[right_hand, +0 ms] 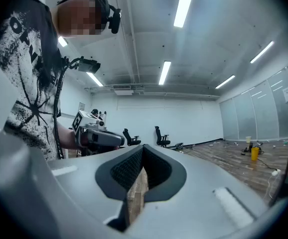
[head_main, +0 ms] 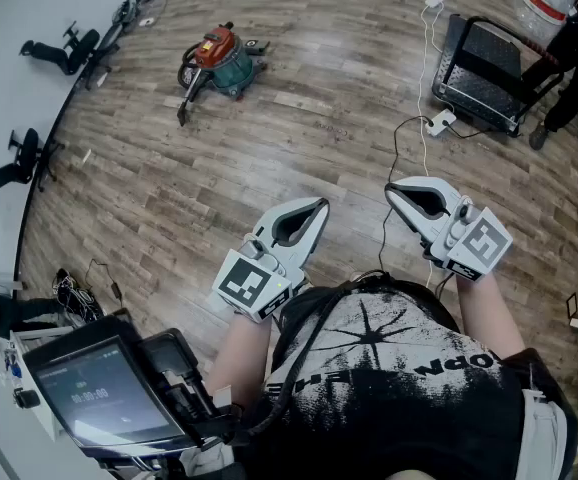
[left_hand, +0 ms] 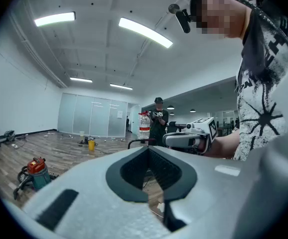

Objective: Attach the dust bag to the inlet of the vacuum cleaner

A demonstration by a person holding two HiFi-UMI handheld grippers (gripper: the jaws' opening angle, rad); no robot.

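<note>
Showing teal, red-topped vacuum cleaner [head_main: 219, 60], left tool [head_main: 319, 206] and right tool [head_main: 390, 190] closed, empty

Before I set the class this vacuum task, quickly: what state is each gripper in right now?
Left gripper: closed, holding nothing.
Right gripper: closed, holding nothing.

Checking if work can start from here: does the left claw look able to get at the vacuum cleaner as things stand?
Probably not. The vacuum cleaner sits far across the floor from the left claw, shut and empty by the person's chest. Nothing blocks the path.
</note>
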